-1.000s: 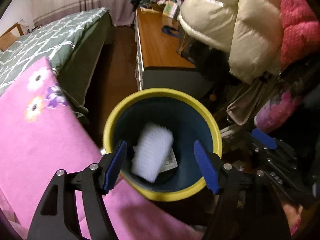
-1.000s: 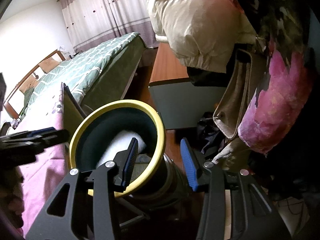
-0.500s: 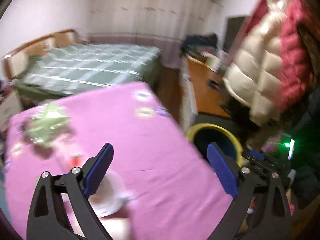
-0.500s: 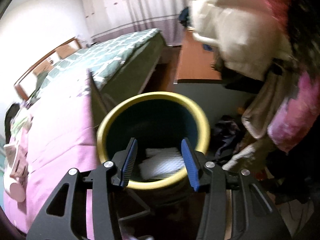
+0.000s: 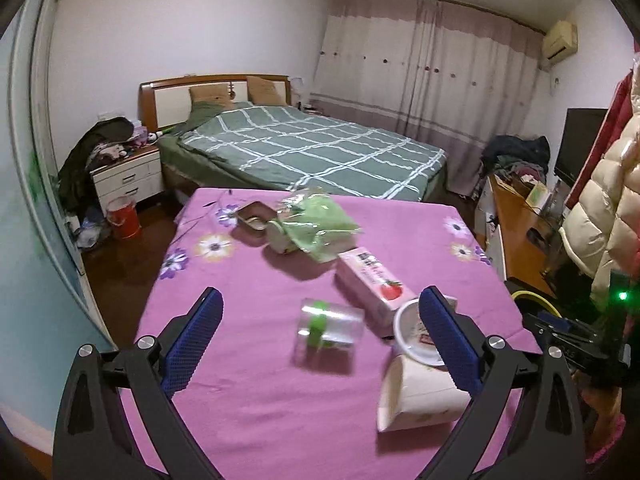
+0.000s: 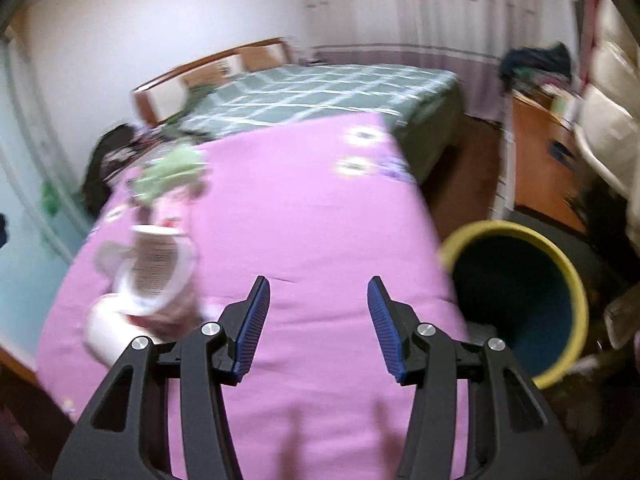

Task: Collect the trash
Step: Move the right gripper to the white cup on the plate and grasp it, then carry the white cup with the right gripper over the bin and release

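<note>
**Both grippers empty over pink cloth**

Left gripper (image 5: 320, 336) wide, jaws opening, nothing gripped. Between its fingers: clear ribbed cup (image 5: 329, 334) on its side; paper cup (image 5: 420, 396) at the right finger, pink carton (image 5: 370, 284) beyond. Right gripper (image 6: 318, 320) half-spread, opening, over bare cloth (image 6: 304, 216). Only the right view shows the round yellow-rimmed bin (image 6: 520, 292), right of its fingers.

A home bedroom, seemingly: made bed (image 5: 304, 148), nightstand (image 5: 128, 178), curtains (image 5: 432, 68).
</note>
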A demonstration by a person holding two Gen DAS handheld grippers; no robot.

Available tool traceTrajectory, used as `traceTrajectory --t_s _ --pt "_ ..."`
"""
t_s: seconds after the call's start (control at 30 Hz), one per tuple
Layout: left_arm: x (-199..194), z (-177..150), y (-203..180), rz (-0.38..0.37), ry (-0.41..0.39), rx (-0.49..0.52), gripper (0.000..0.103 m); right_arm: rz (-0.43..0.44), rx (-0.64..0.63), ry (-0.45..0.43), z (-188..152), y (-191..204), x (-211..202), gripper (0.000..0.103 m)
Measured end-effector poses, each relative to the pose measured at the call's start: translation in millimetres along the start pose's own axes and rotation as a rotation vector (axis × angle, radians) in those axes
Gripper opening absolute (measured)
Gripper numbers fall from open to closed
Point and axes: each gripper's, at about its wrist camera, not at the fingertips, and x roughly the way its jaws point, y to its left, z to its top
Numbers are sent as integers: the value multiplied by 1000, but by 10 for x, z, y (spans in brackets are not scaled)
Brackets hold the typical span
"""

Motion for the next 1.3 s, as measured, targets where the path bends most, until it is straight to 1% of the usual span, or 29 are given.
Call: traceTrajectory --t_s 0.1,0.2,0.27,0.37,0.77,0.9,0.93,1.1,1.3 --pt "-8 -34 105 4 -5 -10 97 62 -52 7 78 397 74 49" --pt "6 -77 174 -3 2 -17 97 81 -81 18 135 648 179 49" --pt "33 -89 139 -5 8 -17 97 101 -91 35 177 818 279 49" --pt "67 -117 101 -6 17 -18 97 102 -104 54 214 978 404 49" --pt "186 -166 67 -28 41 -24 97 95 -96 127 223 1065 702 49" --pt "207 -177 54 -30 43 -21 97 121 -76 166 219 1053 820 48" --pt "209 -179 52 -31 43 -22 97 127 -71 165 223 1050 831 47" --pt "209 -184 51 -30 45 -22 97 144 -61 129 234 1043 743 46" --pt "226 -204 3 -40 53 -11 97 161 -29 41 348 932 460 46"
